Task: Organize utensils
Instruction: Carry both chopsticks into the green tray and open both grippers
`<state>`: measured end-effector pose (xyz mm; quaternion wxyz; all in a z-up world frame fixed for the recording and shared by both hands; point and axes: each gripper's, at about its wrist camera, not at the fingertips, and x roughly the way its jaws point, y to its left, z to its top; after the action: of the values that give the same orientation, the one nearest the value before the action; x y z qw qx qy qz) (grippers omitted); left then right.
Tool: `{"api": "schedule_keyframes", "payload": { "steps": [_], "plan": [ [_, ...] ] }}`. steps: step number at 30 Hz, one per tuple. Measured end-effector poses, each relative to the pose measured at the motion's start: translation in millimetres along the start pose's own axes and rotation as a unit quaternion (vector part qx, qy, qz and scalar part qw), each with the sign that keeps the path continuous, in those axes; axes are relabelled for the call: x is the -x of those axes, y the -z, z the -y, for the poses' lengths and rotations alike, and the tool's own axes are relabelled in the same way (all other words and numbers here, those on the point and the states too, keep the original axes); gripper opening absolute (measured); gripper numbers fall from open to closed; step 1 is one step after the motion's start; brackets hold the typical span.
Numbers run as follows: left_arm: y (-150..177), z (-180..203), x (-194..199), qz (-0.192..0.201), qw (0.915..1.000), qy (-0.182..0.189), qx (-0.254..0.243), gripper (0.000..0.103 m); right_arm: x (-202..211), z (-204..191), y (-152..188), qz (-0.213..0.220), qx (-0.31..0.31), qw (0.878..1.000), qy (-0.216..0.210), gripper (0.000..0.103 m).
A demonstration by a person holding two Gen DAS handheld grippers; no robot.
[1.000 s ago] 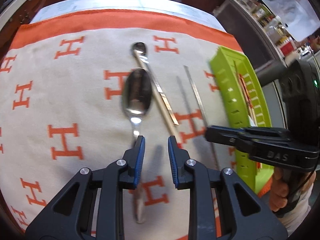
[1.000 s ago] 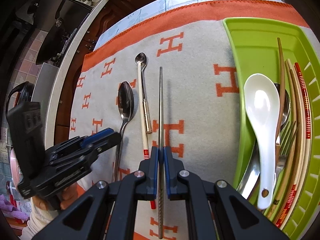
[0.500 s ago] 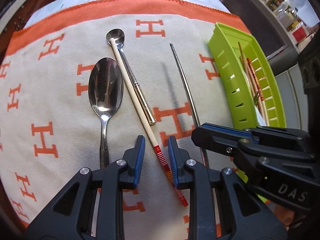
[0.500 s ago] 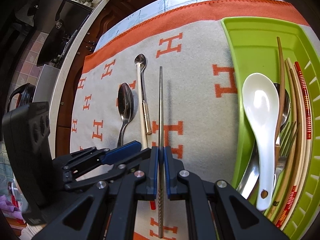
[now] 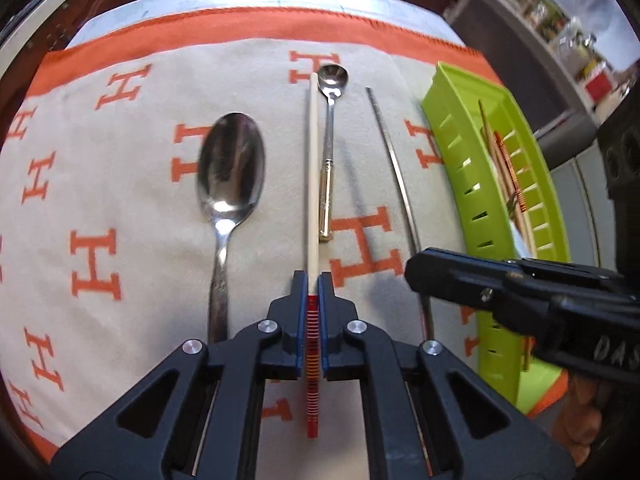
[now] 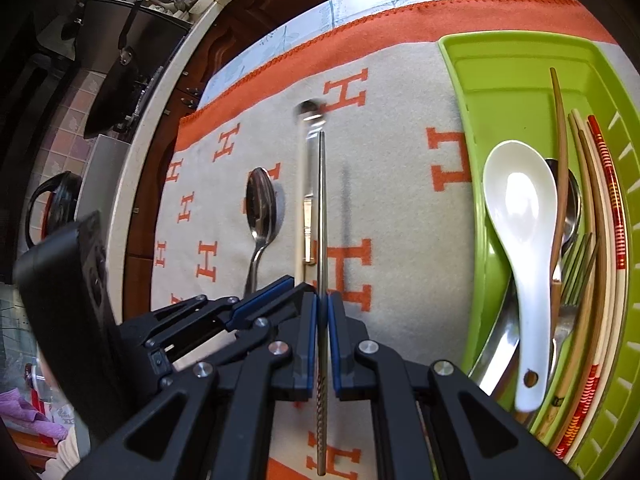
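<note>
My left gripper (image 5: 313, 280) is shut on a cream chopstick with a red striped end (image 5: 311, 184), which lies along the cloth. My right gripper (image 6: 322, 300) is shut on a metal chopstick (image 6: 322, 208) and holds it slightly above the cloth; it also shows in the left wrist view (image 5: 394, 164). A large steel spoon (image 5: 230, 176) lies left of the cream chopstick, a small spoon with a gold handle (image 5: 329, 152) just right of it. The green tray (image 6: 504, 76) at the right holds a white ceramic spoon (image 6: 520, 240), a fork, spoons and several chopsticks.
A beige cloth with orange H letters and an orange border (image 5: 120, 160) covers the table. The tray's slotted wall (image 5: 472, 184) stands right of the metal chopstick. Dark cabinets and a pan (image 6: 116, 60) lie beyond the table's left edge.
My left gripper has moved right from the large spoon's handle to the cream chopstick and shut on its red end. My right gripper stays shut on the metal chopstick.
</note>
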<state>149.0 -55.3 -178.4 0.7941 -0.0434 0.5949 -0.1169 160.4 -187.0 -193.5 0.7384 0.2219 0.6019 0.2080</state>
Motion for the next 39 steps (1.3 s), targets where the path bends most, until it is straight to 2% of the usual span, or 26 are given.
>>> {"api": "schedule_keyframes", "payload": {
  "steps": [6,10,15,19,23,27,31,35,37,39],
  "plan": [
    [10.8,-7.6,28.4,0.025,0.9991,0.027,0.019,0.003,8.6,-0.8,2.9,0.012,0.000,1.000,-0.015,0.005],
    [11.2,-2.7,47.8,0.038,0.9982,0.045,0.014,0.003,12.2,-2.0,4.3,0.018,-0.005,1.000,-0.021,0.006],
    [6.2,29.8,74.8,0.056,0.9956,0.074,-0.012,0.003,36.6,-2.6,9.7,0.039,-0.009,0.998,-0.039,0.006],
    [-3.0,72.3,81.7,0.061,0.9926,0.097,-0.042,0.003,69.3,3.4,14.2,0.068,-0.010,0.997,-0.033,0.006],
    [-7.6,112.2,70.2,0.049,0.9913,0.106,-0.061,0.003,105.6,23.0,17.4,0.108,-0.019,0.994,0.014,0.006],
    [-8.5,133.3,49.0,0.028,0.9919,0.107,-0.063,0.003,125.6,45.9,21.8,0.136,-0.032,0.988,0.072,0.006],
    [-3.9,142.5,27.6,0.008,0.9928,0.106,-0.056,0.003,124.5,61.4,24.3,0.135,-0.032,0.983,0.116,0.006],
    [2.7,149.3,10.0,-0.006,0.9936,0.090,-0.067,0.004,112.8,70.7,24.0,0.119,-0.025,0.983,0.136,0.006],
    [6.1,154.3,6.6,-0.011,0.9938,0.074,-0.083,0.010,106.6,72.0,24.9,0.117,-0.022,0.982,0.149,0.006],
    [10.3,156.5,6.5,-0.010,0.9936,0.066,-0.091,0.037,103.2,76.9,25.1,0.110,-0.031,0.984,0.139,0.007]
  ]
}}
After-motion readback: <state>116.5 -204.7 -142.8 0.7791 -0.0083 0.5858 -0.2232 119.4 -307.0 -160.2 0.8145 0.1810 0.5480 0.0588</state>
